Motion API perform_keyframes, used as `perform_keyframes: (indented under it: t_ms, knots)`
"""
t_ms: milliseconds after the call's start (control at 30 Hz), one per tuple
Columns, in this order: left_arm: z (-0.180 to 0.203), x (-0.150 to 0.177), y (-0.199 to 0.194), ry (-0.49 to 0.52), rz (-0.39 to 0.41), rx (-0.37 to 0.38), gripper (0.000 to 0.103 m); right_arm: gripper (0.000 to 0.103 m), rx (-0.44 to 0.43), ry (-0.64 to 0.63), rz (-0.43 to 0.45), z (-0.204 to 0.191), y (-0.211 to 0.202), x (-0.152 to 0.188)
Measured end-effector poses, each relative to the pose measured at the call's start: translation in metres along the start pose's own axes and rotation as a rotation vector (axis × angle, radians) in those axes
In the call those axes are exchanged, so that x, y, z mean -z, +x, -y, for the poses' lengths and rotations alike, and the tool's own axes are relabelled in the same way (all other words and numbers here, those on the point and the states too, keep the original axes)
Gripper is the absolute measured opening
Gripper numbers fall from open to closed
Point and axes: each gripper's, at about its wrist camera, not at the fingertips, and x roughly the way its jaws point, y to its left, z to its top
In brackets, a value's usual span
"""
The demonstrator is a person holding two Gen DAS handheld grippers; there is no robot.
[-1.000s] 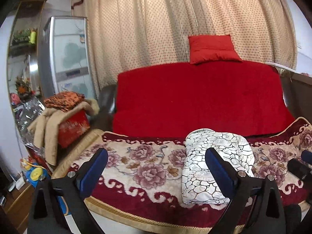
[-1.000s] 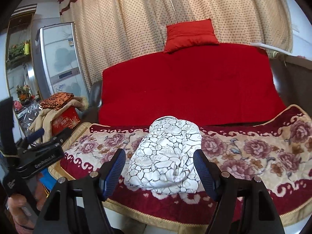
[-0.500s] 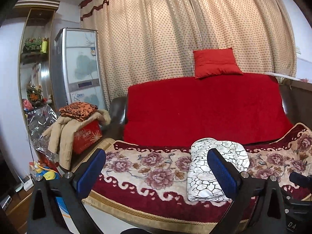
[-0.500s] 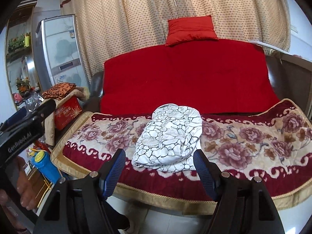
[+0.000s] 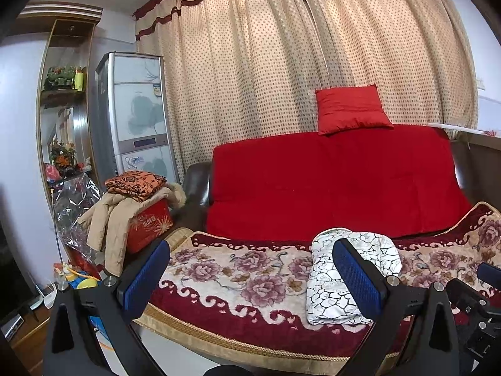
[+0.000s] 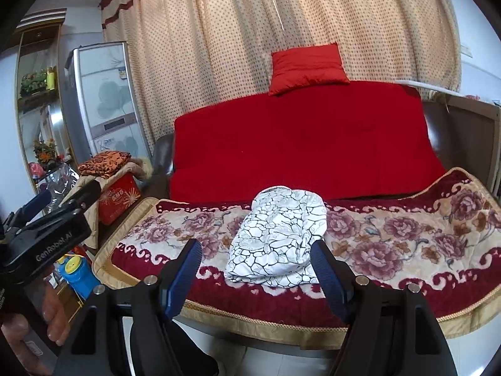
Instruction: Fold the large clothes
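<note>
A folded white garment with a black crackle pattern (image 5: 350,275) (image 6: 278,235) lies on the floral sofa cover (image 5: 238,279) (image 6: 407,235), near its front edge. My left gripper (image 5: 250,275) hangs open in front of the sofa, away from the garment, nothing between its blue pads. My right gripper (image 6: 256,269) is open too, back from the sofa edge with the garment seen between its fingers but untouched. The left gripper's body and the hand holding it show at the left of the right wrist view.
A red blanket (image 5: 332,185) covers the sofa back, with a red cushion (image 5: 350,109) on top. To the left stand a red box (image 5: 147,225) draped with a beige coat and an orange cloth, a tall cabinet unit (image 5: 134,116) and shelves. Toys lie on the floor.
Both grippers have drawn back and risen from the sofa; the garment looks smaller and farther. It has not moved. Both stay open.
</note>
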Motion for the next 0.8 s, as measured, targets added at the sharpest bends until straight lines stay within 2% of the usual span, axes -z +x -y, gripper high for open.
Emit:
perform_keyframes:
  t_ms: [800]
  knots:
    - [-0.015,-0.007,-0.021,-0.012,0.039,-0.01,0.103,0.075,0.009,-0.029,0.048,-0.012,-0.018,-0.008]
